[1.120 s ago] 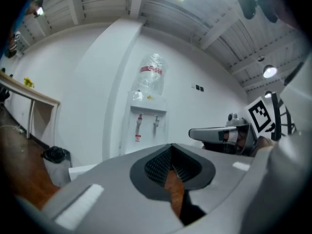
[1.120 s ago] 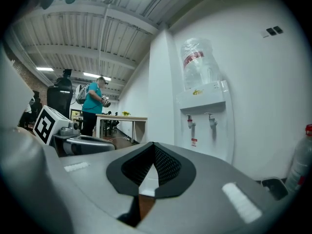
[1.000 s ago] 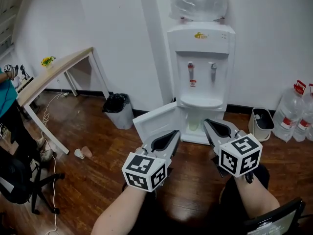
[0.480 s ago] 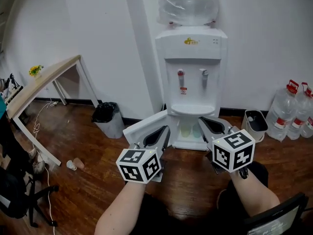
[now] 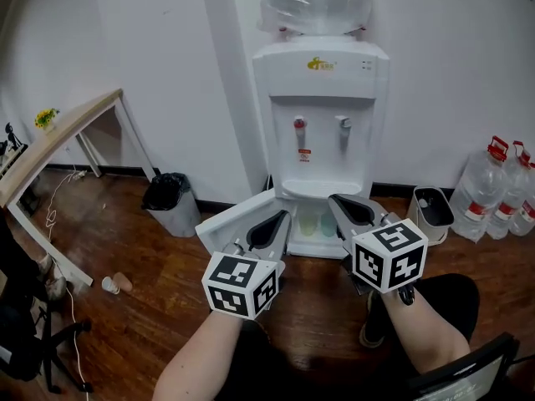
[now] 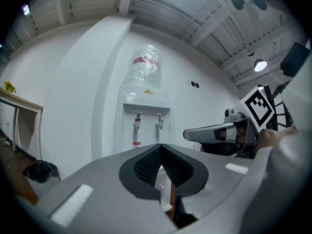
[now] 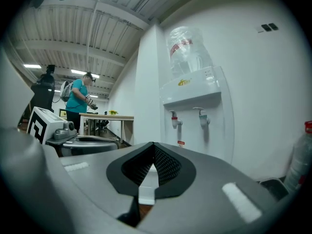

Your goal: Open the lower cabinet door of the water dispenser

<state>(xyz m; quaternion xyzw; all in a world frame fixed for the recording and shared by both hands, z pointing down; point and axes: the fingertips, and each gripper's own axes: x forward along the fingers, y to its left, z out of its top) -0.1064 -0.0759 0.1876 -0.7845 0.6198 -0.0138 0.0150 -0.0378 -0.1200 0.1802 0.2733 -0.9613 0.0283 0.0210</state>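
The white water dispenser (image 5: 322, 98) stands against the wall with a bottle on top. Its lower cabinet door (image 5: 230, 222) is swung open to the left, and pale cups (image 5: 316, 224) show inside the cabinet. My left gripper (image 5: 280, 217) hovers in front of the open door, apart from it. Its jaws are closing with nothing between them, and the tips (image 6: 160, 152) almost meet. My right gripper (image 5: 336, 200) is shut and empty in front of the cabinet's right side. The dispenser (image 7: 192, 101) fills the middle of the right gripper view beyond the right gripper (image 7: 153, 152).
A black-bagged bin (image 5: 167, 199) stands left of the door, with a wooden table (image 5: 58, 132) further left. Paper cups (image 5: 115, 284) lie on the floor. A small white bin (image 5: 430, 211) and water bottles (image 5: 497, 190) are at the right. A person (image 7: 78, 101) stands by the table.
The left jaws have come together. Both grippers have shifted a little across the floor in front of the dispenser. The door has stood open the whole time.
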